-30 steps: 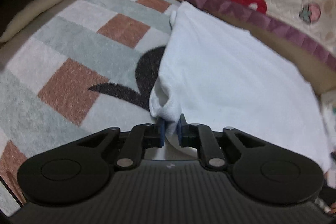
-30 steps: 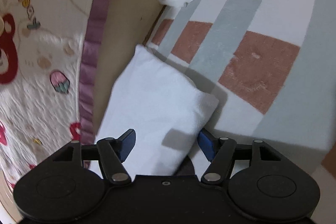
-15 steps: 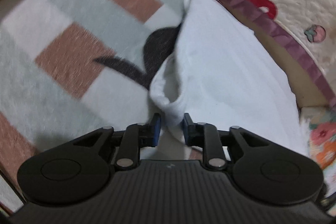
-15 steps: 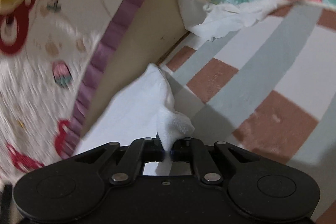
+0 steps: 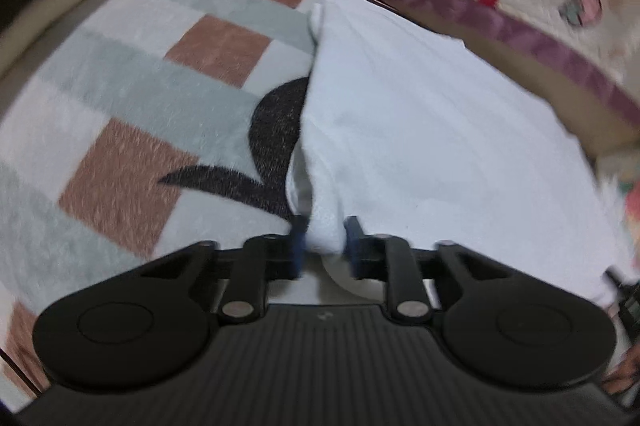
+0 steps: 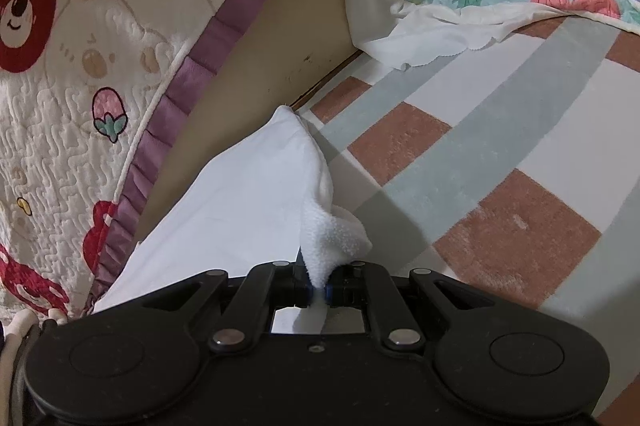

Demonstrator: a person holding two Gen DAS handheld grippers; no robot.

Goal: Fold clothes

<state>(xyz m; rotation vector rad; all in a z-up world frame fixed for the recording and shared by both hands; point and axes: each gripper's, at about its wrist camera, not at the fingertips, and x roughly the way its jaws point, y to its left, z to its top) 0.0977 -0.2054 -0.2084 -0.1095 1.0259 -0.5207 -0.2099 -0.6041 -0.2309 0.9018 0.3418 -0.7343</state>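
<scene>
White fleece garment lies on the checked rug; left gripper narrowly pinches one bunched corner, right gripper is clamped tight on another

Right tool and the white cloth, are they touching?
Touching. The right wrist view shows the right tool shut on a bunched corner of the white cloth.

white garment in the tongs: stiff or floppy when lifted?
Likely floppy: the white garment bunches into a soft tuft at the right tongs. Probably light, since it tents up from that one pinch. Its fleecy nap suggests decent grip; the left tongs look looser around their fold.
</scene>
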